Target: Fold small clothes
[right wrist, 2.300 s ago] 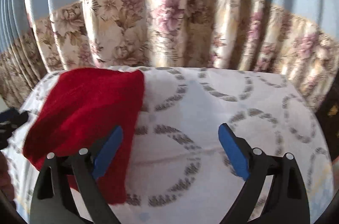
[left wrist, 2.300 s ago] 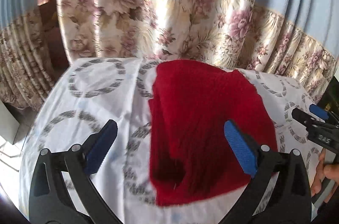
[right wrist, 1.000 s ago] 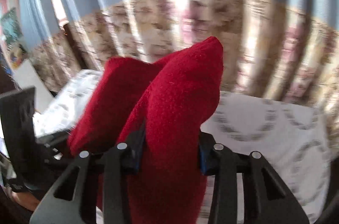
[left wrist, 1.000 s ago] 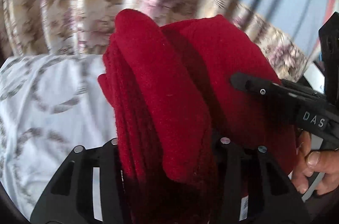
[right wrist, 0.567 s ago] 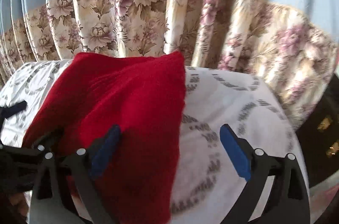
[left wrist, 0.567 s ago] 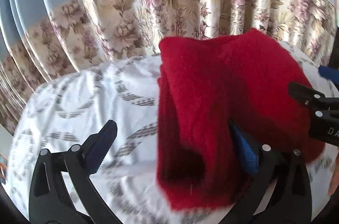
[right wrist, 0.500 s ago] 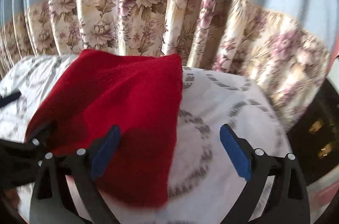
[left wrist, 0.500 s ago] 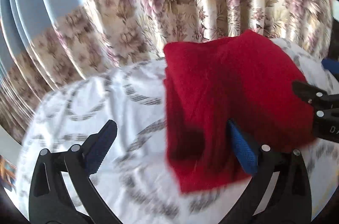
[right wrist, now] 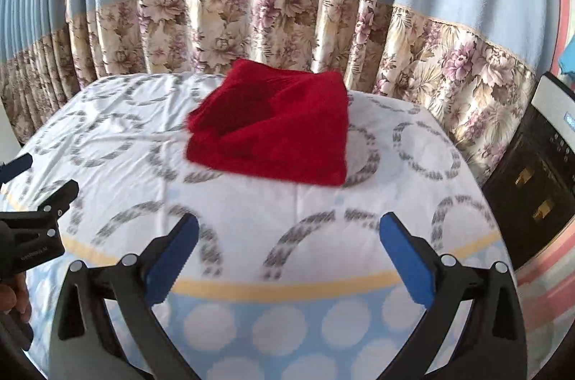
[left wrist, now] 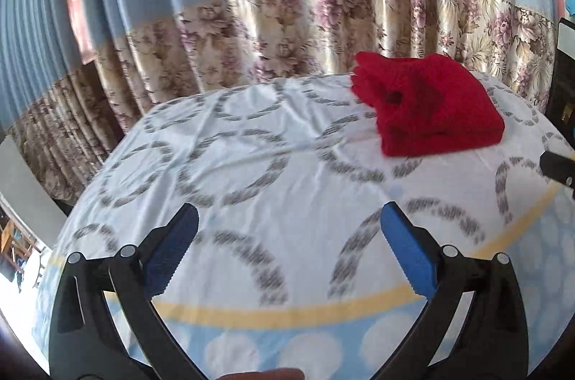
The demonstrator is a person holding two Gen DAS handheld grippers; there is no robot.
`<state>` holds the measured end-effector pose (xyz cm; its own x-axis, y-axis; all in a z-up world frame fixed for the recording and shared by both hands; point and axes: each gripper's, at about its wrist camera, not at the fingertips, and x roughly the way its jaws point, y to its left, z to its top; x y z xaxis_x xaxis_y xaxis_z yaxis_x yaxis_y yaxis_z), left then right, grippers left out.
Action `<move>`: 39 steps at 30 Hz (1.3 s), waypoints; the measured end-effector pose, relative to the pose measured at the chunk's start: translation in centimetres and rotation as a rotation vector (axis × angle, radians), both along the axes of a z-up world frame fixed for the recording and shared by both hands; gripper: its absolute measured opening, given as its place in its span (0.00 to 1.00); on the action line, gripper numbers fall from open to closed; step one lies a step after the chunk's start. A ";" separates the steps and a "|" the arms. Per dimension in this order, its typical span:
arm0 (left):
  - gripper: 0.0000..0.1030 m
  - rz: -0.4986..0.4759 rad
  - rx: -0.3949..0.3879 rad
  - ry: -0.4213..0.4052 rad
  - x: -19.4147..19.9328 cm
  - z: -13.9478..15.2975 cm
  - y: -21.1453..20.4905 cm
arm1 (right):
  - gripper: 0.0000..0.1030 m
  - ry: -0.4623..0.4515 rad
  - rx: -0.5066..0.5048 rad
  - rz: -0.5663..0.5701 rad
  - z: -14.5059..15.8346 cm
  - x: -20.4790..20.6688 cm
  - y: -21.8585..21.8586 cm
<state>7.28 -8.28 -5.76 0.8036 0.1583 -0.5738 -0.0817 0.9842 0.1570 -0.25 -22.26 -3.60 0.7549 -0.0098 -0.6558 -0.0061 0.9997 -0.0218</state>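
**Folded red garment lies free on the table**

Nearest, the left gripper (left wrist: 289,243) and the right gripper (right wrist: 289,248) have just spread wide, with nothing between the jaws. Beyond them, the red garment (right wrist: 276,135) lies folded on the ring-patterned tablecloth (right wrist: 251,211), near the floral curtain (right wrist: 287,20). Only the right view shows a dark cabinet (right wrist: 539,171), partly cut off.
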 end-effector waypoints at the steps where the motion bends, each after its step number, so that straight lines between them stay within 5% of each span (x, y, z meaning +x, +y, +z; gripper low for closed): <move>1: 0.97 0.009 -0.005 -0.013 -0.9 -0.1 0.7 | 0.98 -0.003 0.002 -0.002 0.0 -0.1 0.1; 19: 0.97 0.060 -0.051 -0.046 -3.3 0.2 3.5 | 0.98 -0.027 -0.007 -0.120 0.2 -1.8 -0.1; 39: 0.97 0.087 -0.066 -0.050 -3.9 0.7 2.9 | 0.98 -0.042 -0.005 -0.112 0.2 -2.1 1.1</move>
